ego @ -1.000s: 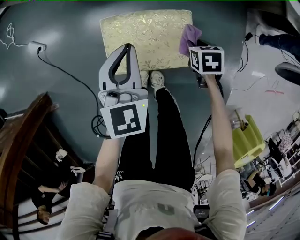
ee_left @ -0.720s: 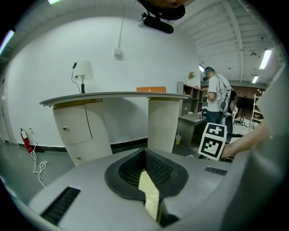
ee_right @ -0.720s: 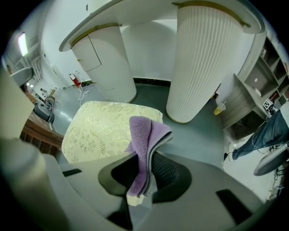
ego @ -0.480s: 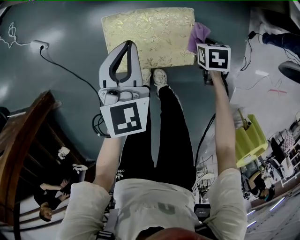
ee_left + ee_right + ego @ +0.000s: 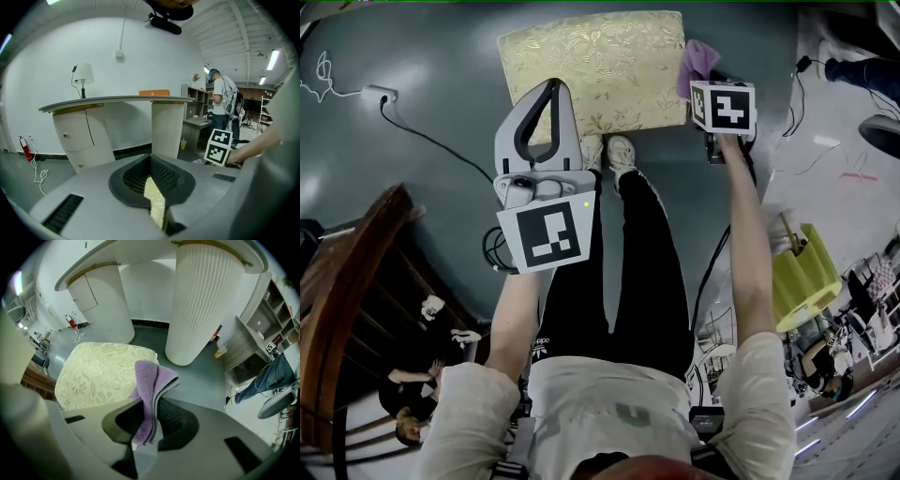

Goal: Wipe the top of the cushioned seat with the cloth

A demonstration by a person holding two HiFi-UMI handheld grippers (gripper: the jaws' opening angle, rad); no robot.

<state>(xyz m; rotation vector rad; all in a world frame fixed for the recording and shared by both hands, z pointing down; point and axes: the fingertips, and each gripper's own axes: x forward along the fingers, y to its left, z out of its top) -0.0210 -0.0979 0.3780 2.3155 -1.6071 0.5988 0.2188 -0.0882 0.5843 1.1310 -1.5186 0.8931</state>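
The cushioned seat (image 5: pixel 591 66) is a pale gold floral pad on the floor at the top of the head view. My right gripper (image 5: pixel 708 77) is shut on a folded purple cloth (image 5: pixel 701 58), which hangs just past the seat's right edge. In the right gripper view the cloth (image 5: pixel 151 385) stands up out of the gripper (image 5: pixel 149 427), with the seat (image 5: pixel 98 373) below and to the left. My left gripper (image 5: pixel 551 89) hovers over the seat's near left part, jaws shut with nothing in them. A sliver of the seat (image 5: pixel 155 202) shows between its tips (image 5: pixel 157 190).
My shoes (image 5: pixel 617 155) stand at the seat's near edge. A cable with a plug (image 5: pixel 375 94) runs over the floor on the left. Dark wooden furniture (image 5: pixel 337 281) is lower left, a yellow-green stool (image 5: pixel 802 277) on the right. Behind the seat rises a white ribbed column (image 5: pixel 206 301).
The right gripper has carried the cloth rightward and a little farther away, from over the seat's right part to just past its right edge. The left gripper has hardly moved.
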